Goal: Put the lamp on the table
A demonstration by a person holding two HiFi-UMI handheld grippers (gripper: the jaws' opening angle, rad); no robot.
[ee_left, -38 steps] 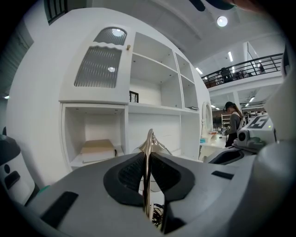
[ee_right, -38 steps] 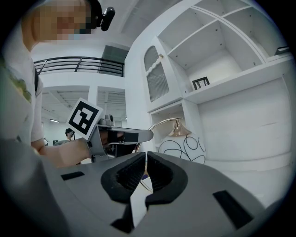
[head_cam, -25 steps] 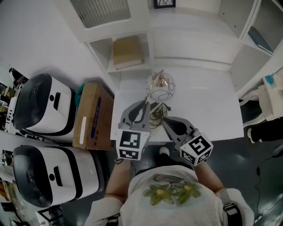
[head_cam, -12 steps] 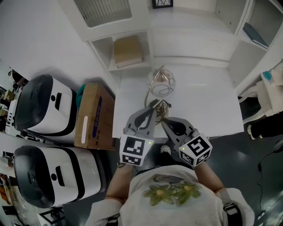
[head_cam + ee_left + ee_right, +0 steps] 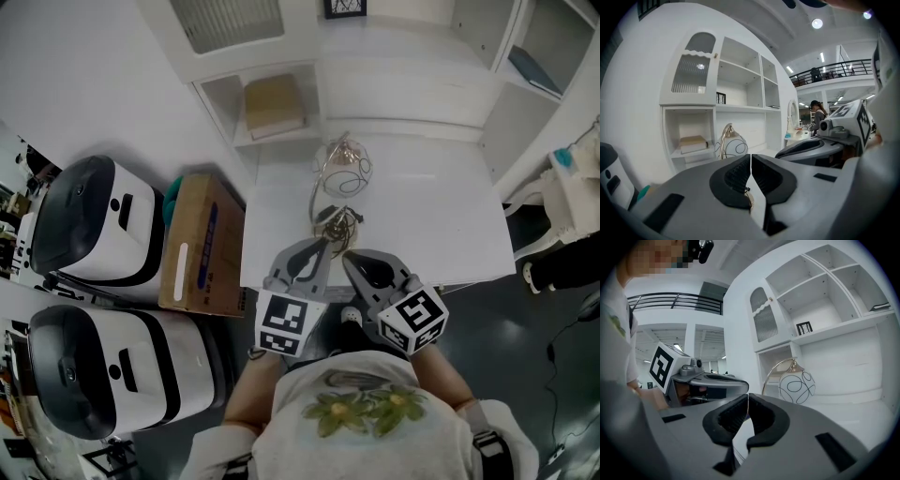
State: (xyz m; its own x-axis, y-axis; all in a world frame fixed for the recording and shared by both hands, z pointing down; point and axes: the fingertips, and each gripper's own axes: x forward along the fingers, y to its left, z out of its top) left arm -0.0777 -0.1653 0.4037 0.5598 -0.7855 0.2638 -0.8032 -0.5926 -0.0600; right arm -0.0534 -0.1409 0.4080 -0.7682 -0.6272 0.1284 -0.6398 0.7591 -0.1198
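Lamp (image 5: 343,169) is standing on the white table (image 5: 441,220), left of centre. Left tongs (image 5: 322,247) and right tongs (image 5: 349,257) are both pressed together and empty, just short of the lamp. The globe (image 5: 797,383) looks like glass, so probably fragile, slick and top-heavy. I'd grip the thin brass stem (image 5: 771,373). The base (image 5: 336,228) is a dark tangle and hard to make out.

A white shelf unit (image 5: 317,94) stands against the white wall. Left of the shelf unit sit a cardboard box (image 5: 197,246) and 2 white-and-black machines (image 5: 94,220). Right of it, the dark floor (image 5: 534,328) shines, and ceiling lights (image 5: 816,23) glow above a railed balcony (image 5: 834,70).
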